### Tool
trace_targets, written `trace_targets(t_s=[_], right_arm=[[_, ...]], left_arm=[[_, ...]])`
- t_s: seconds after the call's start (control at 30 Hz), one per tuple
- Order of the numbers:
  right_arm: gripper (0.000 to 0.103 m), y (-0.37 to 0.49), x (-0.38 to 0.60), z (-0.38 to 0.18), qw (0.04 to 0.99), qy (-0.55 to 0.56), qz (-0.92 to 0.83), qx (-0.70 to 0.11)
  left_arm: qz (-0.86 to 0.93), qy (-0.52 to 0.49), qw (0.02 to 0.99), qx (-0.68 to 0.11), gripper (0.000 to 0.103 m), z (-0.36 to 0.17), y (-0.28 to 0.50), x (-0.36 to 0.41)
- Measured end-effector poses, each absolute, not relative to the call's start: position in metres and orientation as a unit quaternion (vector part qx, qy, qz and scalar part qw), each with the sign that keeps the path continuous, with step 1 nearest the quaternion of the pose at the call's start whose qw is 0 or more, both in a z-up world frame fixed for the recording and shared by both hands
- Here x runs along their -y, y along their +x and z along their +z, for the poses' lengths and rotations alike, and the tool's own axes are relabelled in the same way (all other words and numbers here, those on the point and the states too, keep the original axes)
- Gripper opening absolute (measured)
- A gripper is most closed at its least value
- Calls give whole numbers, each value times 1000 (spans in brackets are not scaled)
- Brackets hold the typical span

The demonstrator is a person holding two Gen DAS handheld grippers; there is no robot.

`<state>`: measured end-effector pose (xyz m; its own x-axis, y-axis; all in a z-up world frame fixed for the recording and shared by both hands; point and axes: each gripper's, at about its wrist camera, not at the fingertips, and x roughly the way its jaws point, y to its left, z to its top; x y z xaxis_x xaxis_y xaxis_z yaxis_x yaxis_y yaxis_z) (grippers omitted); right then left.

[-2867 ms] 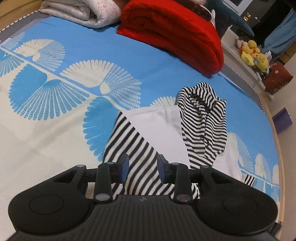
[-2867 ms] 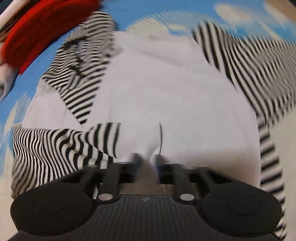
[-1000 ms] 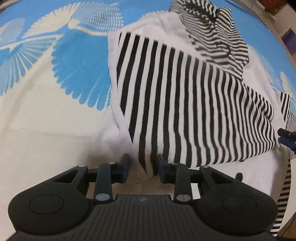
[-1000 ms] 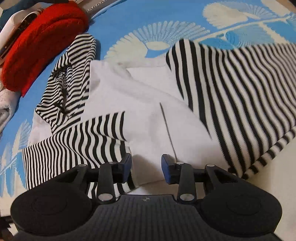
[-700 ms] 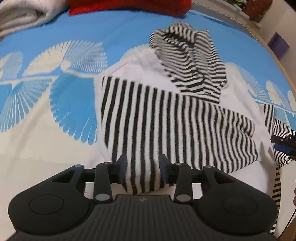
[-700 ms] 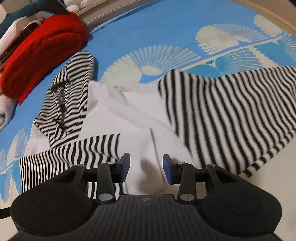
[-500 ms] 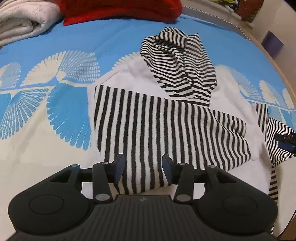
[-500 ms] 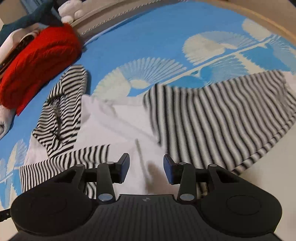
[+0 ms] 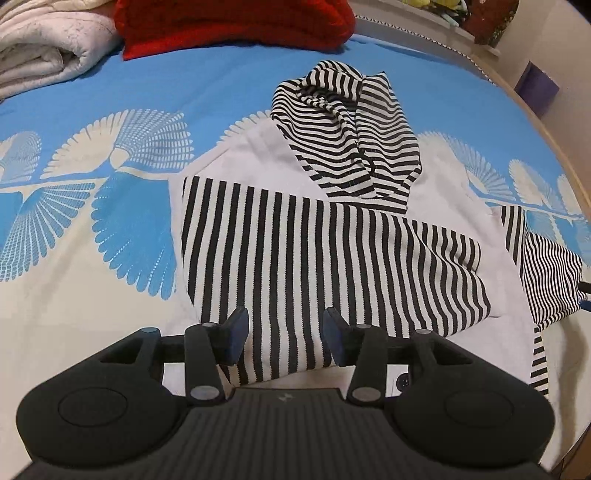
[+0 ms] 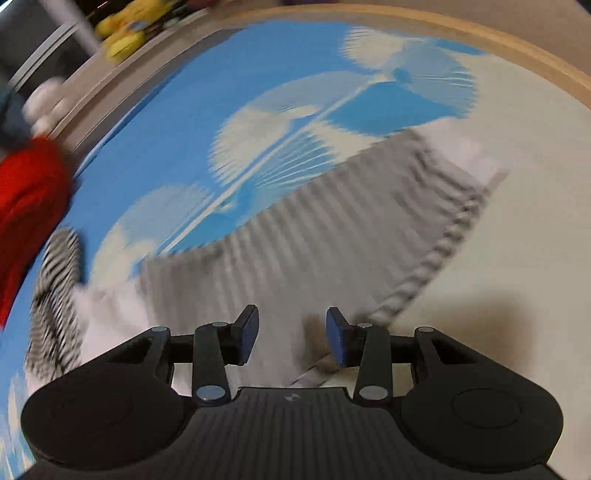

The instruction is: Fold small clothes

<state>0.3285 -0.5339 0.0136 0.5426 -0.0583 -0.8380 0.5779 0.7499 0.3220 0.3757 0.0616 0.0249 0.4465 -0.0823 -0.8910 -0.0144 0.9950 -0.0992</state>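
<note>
A white hoodie with a black-and-white striped hood lies flat on the blue and cream bed sheet. One striped sleeve is folded across its body. My left gripper hovers open over that sleeve's near edge, pinching nothing. The other striped sleeve lies spread out to the right. In the blurred right wrist view that sleeve fills the middle. My right gripper hangs open above its near edge, with nothing between the jaws.
A folded red blanket and a rolled white quilt sit at the head of the bed. The wooden bed edge curves along the far side, with yellow plush toys beyond it. A purple box stands on the floor.
My left gripper opened off the folded sleeve's edge and rose, showing the whole hoodie. My right gripper swung fast from the white body over to the outspread sleeve, blurring its view.
</note>
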Motion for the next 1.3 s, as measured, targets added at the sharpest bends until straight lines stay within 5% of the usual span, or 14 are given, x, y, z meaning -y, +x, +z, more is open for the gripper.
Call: trace_targets(t_s=[0.77,0.97,1.3], right_arm=[[41,321,613,-33,778,391,-290,-397],[9,322,613,-36,780,382,-299,-394],[6,322,605,-18,803,370,-297,-360]], left_arm=[[-24,-42,848,-528,50,23,383,-59],[-23,-43,848,-528,50,23,383,-58],[-24,-42,848,-528,50,23,383,-58]])
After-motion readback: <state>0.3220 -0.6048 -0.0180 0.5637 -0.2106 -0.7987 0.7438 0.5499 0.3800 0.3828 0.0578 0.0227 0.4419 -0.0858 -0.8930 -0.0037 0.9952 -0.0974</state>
